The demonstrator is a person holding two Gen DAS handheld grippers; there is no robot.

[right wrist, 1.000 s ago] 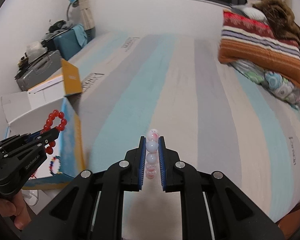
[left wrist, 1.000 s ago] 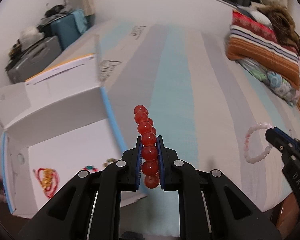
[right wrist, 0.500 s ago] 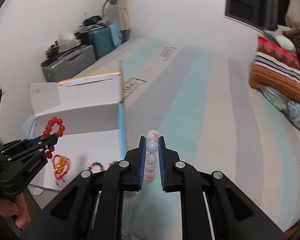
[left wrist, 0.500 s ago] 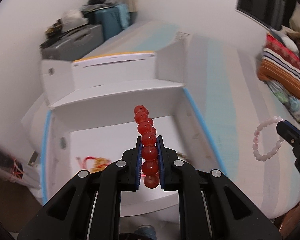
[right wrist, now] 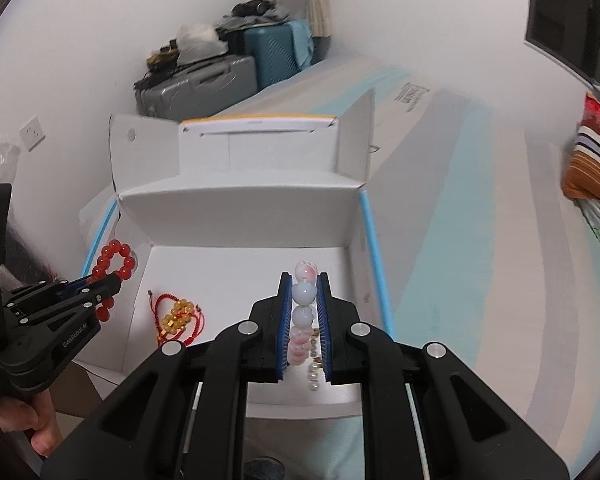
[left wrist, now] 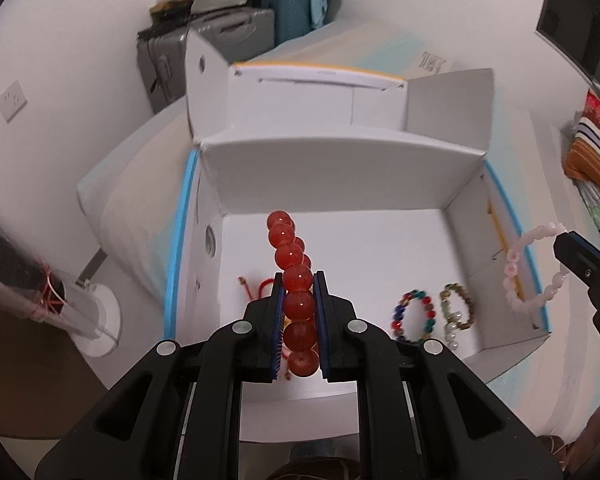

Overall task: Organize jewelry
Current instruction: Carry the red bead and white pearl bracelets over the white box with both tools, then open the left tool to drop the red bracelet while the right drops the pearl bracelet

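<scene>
My left gripper (left wrist: 298,280) is shut on a red bead bracelet (left wrist: 292,264), which stands edge-on between the blue pads above the open white box (left wrist: 340,168). In the right wrist view this red bracelet (right wrist: 114,270) hangs over the box's left wall. My right gripper (right wrist: 305,280) is shut on a pale pink bead bracelet (right wrist: 304,300) over the box's right half; the same pink bracelet (left wrist: 536,268) shows as a loop at the right of the left wrist view. On the box floor lie a red cord with gold beads (right wrist: 178,316), a multicoloured bracelet (left wrist: 414,314) and a brownish one (left wrist: 458,310).
The box sits at the corner of a striped mattress (right wrist: 480,220), its lid flaps (left wrist: 448,108) standing up at the back. Suitcases (right wrist: 204,80) line the wall behind. Folded blankets (right wrist: 592,164) lie far right. A hand (right wrist: 32,432) holds the left gripper's grip.
Both grippers have swept left from over the mattress to over the open box, each keeping its bracelet. The box floor with its jewelry has come into full view.
</scene>
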